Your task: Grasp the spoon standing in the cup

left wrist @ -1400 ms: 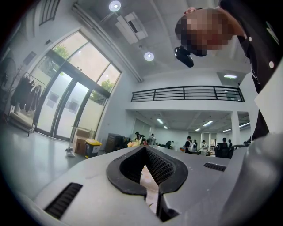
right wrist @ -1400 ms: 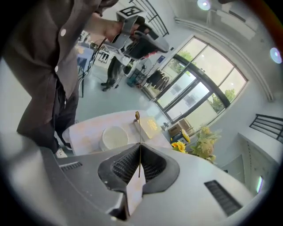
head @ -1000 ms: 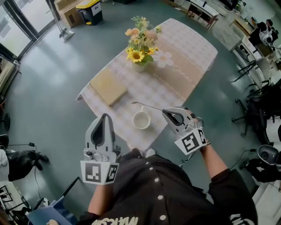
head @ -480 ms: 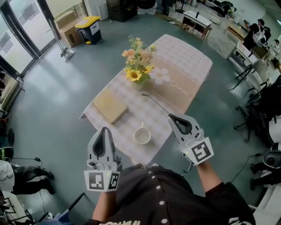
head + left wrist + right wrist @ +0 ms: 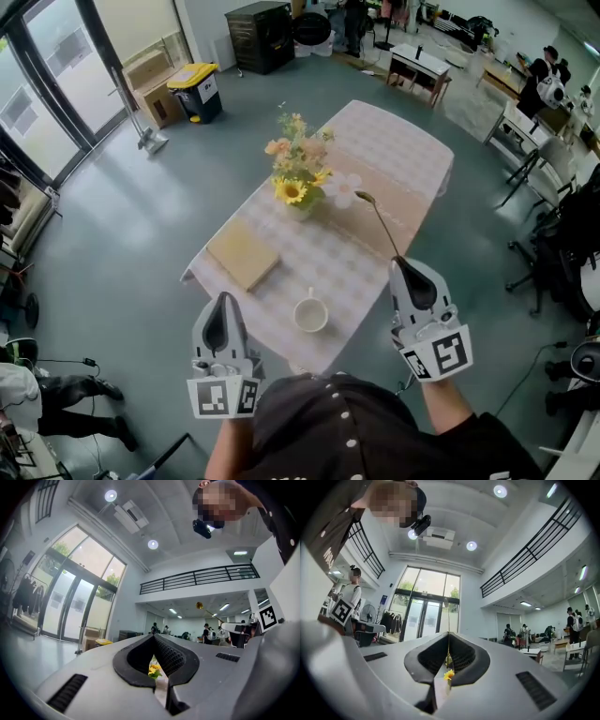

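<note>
I'm looking down on the long table in its pale checked cloth (image 5: 394, 159), which is carrying a vase of yellow and pink flowers (image 5: 298, 178) and a tan square board (image 5: 243, 255). My left gripper (image 5: 222, 298) is hovering with its jaws together, holding nothing. My right gripper (image 5: 401, 262) is pinching the handle of the thin long-handled metal spoon (image 5: 380, 223), which is pointing away above the table, clear of the white round cup (image 5: 310, 315) near the table's near end.
</note>
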`<state>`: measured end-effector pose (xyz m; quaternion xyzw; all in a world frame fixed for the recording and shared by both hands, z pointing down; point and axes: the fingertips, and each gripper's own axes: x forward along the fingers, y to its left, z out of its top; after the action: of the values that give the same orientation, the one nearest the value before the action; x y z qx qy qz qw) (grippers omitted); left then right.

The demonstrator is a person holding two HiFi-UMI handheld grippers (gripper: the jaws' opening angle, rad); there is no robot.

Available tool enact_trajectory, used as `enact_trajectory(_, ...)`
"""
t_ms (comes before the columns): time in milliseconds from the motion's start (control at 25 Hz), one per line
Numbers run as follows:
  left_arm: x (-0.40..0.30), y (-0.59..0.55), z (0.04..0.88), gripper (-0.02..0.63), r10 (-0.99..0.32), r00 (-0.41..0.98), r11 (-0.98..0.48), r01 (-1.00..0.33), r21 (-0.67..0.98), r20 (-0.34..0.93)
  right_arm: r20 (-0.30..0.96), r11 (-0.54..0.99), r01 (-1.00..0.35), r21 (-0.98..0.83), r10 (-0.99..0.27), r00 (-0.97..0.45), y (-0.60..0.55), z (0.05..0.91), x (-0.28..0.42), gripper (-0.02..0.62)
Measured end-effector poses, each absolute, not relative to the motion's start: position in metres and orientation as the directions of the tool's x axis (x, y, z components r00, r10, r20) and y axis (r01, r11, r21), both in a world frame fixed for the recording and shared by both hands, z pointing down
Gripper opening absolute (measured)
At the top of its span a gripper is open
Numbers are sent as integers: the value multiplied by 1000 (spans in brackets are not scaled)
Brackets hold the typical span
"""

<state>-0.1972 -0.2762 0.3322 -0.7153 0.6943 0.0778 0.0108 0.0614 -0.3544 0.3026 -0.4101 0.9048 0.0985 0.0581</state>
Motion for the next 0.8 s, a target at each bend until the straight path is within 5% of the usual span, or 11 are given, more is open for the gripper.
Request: enact_trajectory(800,-249,-269,328,9,-986,-99,98,-995,12,-135,-213,549,-834,63,-809,-548,-365,318,111,2)
